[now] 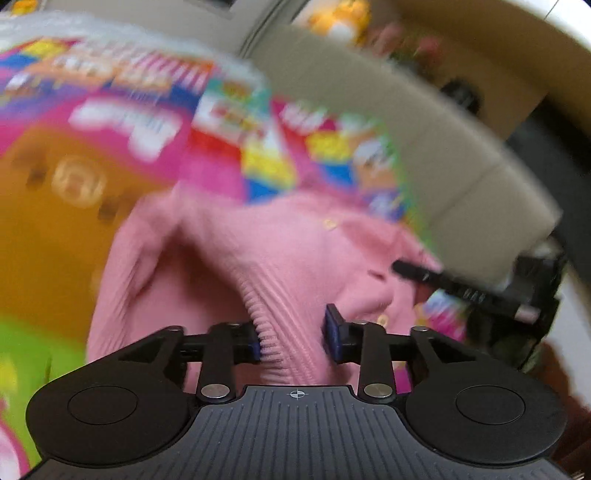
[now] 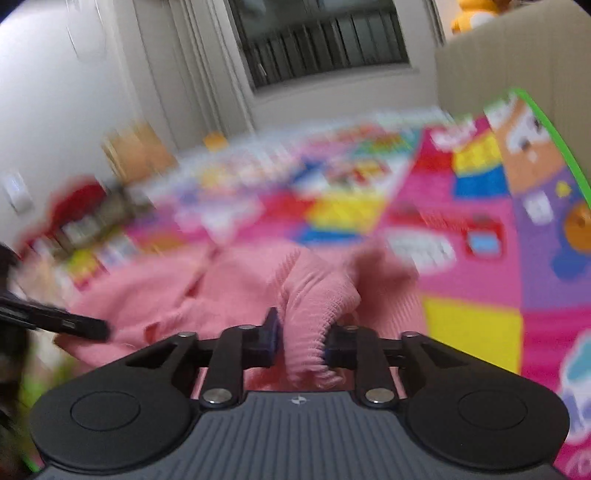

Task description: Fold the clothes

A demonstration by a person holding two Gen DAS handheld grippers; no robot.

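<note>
A pink knit cardigan (image 1: 280, 258) with small buttons lies bunched on a colourful play mat (image 1: 122, 122). My left gripper (image 1: 293, 334) has its blue pads on either side of the cardigan's ribbed edge, shut on it. My right gripper (image 2: 301, 338) is shut on another ribbed edge of the same cardigan (image 2: 192, 284), which is lifted into a fold. The right gripper's finger shows at the right of the left wrist view (image 1: 417, 271), and the left gripper's finger at the left of the right wrist view (image 2: 74, 325). Both views are blurred by motion.
The play mat (image 2: 461, 221) covers the floor. A beige sofa (image 1: 424, 147) runs along its far side, with a yellow plush toy (image 1: 343, 18) on top. A window (image 2: 317, 37) and white wall are beyond, with toys (image 2: 85, 214) at the mat's left edge.
</note>
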